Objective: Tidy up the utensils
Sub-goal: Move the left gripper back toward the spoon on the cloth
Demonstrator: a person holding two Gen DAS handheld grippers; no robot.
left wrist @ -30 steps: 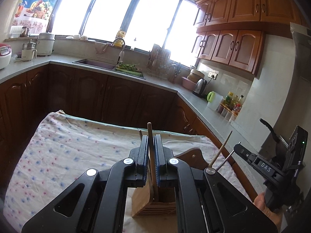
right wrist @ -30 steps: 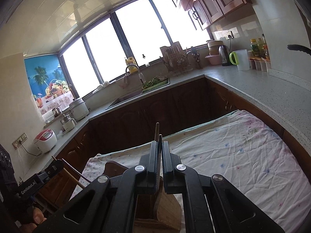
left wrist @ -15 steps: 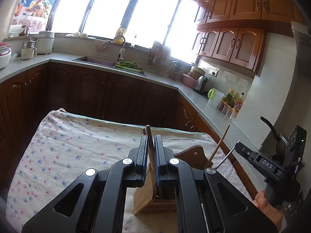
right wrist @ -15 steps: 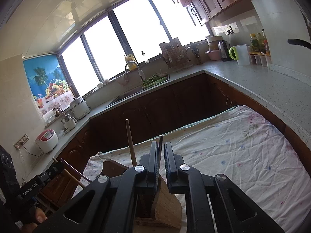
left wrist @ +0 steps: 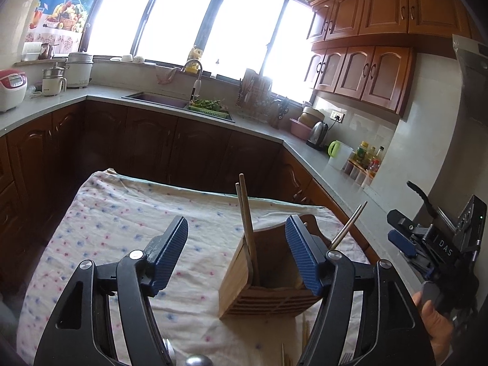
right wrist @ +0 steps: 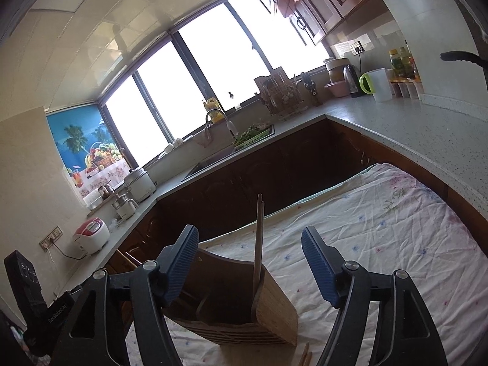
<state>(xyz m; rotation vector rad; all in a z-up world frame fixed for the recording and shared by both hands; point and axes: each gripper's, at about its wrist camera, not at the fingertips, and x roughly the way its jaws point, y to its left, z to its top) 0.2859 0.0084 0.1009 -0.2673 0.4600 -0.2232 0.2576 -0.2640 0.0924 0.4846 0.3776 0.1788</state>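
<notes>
A wooden utensil holder [left wrist: 268, 277] stands on the flowered cloth [left wrist: 122, 222]. A pair of wooden chopsticks [left wrist: 245, 213] stands in its left compartment, leaning against the wall. My left gripper [left wrist: 236, 250] is open and empty just above the holder. In the right wrist view the holder [right wrist: 238, 302] sits below my right gripper [right wrist: 250, 263], which is open and empty; the chopsticks [right wrist: 258, 238] stand upright between its jaws without touching them. The right gripper also shows in the left wrist view [left wrist: 433, 244]. A second pair of chopsticks [left wrist: 349, 228] sticks up behind the holder.
More chopstick tips [left wrist: 303, 332] lie on the cloth by the holder's near side, also in the right wrist view [right wrist: 305, 355]. Dark cabinets and a grey counter [left wrist: 274, 134] with sink, kettle and bottles surround the table. The counter edge [right wrist: 427, 140] runs close on the right.
Both grippers were shut on chopsticks above the holder; now both are open wide and the chopsticks stand loose in the holder. The view has pulled back slightly.
</notes>
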